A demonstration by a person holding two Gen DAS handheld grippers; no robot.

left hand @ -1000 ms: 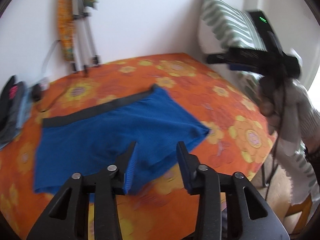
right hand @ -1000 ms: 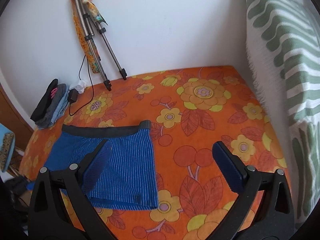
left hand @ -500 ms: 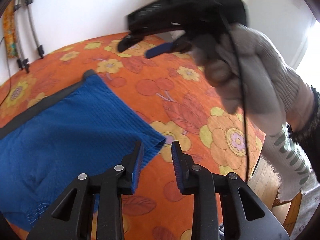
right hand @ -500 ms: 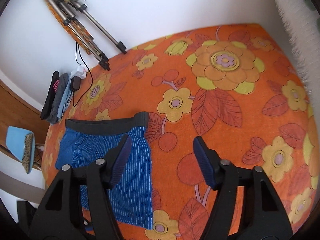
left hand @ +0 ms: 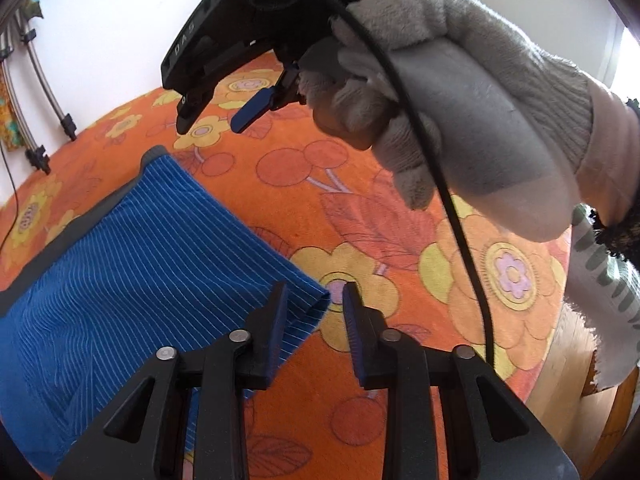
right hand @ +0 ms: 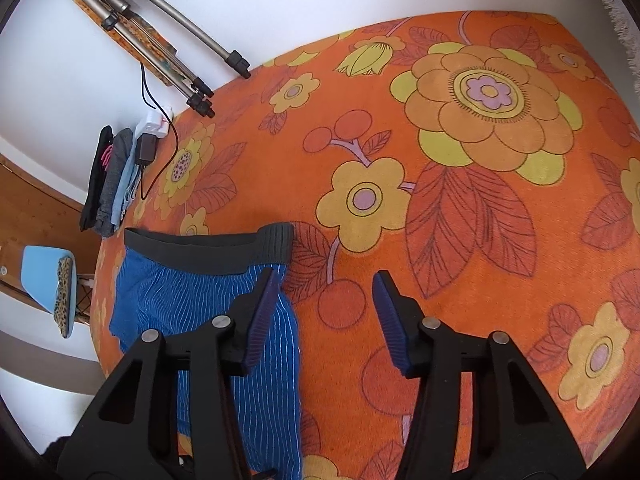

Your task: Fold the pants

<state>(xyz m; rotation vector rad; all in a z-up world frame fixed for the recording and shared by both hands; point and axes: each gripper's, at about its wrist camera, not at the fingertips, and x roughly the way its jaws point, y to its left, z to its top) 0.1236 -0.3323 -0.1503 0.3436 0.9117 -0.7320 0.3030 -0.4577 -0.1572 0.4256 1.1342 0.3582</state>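
Both of my grippers have dropped closer to the right side of the pants (left hand: 132, 264) since a second ago, and my right gripper has narrowed from a wide spread to a moderate one. My left gripper (left hand: 314, 308) is spread a little, with the right hem corner of the pants lying between its pads (left hand: 280, 320) but not yet pinched. My right gripper (right hand: 324, 312) is also spread, hovering at the right end of the dark waistband (right hand: 208, 246); its left pad (right hand: 262, 316) sits over the blue cloth and the other over bare bedspread (right hand: 480, 220).

Position of the garment: flat on the orange flowered bedspread, waistband toward the wall, right edge toward my grippers.

Step in hand, as I judge it: reaching for the two right corners, ahead of the first fold. No fold is made yet. The next move calls for closing each gripper on its own corner, hem and waistband, taking both layers, then lifting together and carrying the edge leftward evenly.

Count: one pair of pants; two grippers; one gloved hand (left hand: 460, 112) visible, in the left view, holding my right gripper; one tripod (right hand: 160, 28) against the wall; one small stack of folded clothes (right hand: 110, 184) at the far left edge; one charger with cable (right hand: 148, 146).
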